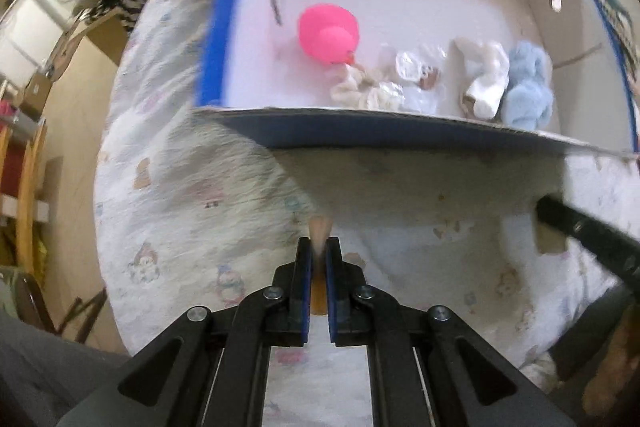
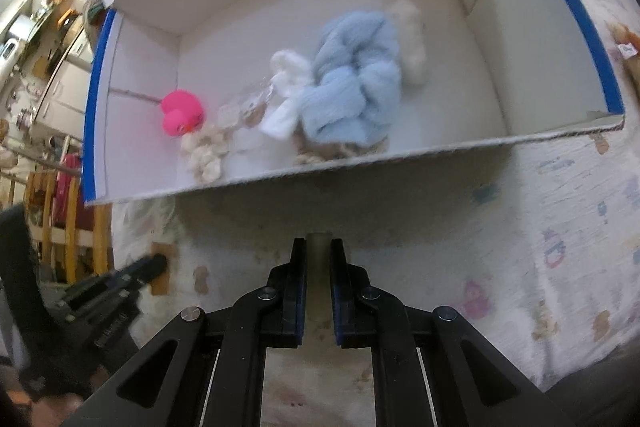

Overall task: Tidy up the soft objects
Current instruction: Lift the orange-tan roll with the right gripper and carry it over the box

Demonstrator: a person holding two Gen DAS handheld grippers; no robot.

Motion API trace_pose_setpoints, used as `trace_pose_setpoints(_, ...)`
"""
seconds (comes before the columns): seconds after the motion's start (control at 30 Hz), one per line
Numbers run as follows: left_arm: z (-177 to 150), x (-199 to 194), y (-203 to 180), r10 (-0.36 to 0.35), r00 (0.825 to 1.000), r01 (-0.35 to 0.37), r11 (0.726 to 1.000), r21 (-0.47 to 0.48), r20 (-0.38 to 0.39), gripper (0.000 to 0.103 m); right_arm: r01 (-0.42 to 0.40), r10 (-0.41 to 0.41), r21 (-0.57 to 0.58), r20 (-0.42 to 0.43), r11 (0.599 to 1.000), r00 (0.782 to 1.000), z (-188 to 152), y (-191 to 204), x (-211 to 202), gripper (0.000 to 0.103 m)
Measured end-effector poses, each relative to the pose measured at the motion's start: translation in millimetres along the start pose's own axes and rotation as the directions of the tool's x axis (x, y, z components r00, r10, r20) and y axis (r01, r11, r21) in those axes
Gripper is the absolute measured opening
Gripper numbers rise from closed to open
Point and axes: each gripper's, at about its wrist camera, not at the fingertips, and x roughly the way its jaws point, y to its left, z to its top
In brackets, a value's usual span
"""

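A white cardboard box (image 1: 400,125) with blue-taped edges stands on a patterned cloth; it also shows in the right wrist view (image 2: 360,163). Inside lie a pink rubber duck (image 1: 328,33) (image 2: 182,113), cream fluffy pieces (image 1: 360,91) (image 2: 204,153), a white sock (image 1: 486,79) (image 2: 286,95) and a light blue plush bundle (image 1: 526,89) (image 2: 352,83). My left gripper (image 1: 319,247) is shut on a tan strip (image 1: 320,231), in front of the box. My right gripper (image 2: 319,247) is shut on a pale greyish strip (image 2: 319,267).
The patterned cloth (image 1: 192,219) covers the surface up to its left edge. The right gripper's finger (image 1: 588,231) shows at the right of the left view; the left gripper (image 2: 120,283) shows at the lower left of the right view. Wooden furniture (image 2: 72,227) stands beyond.
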Motion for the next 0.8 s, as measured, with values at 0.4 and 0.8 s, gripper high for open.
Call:
trace_pose_setpoints(0.4,-12,-56,-5,-0.002,0.974,0.020,0.997,-0.077,0.227,0.006,-0.136,0.149,-0.082,0.181,0.987,0.972,-13,15,-59,0.012)
trace_pose_setpoints(0.8,9,-117,-27,-0.059,0.937,0.097,0.991,-0.094,0.345,0.006,-0.185,0.243,-0.167,0.474,0.969,0.846,19,26,-144,0.012)
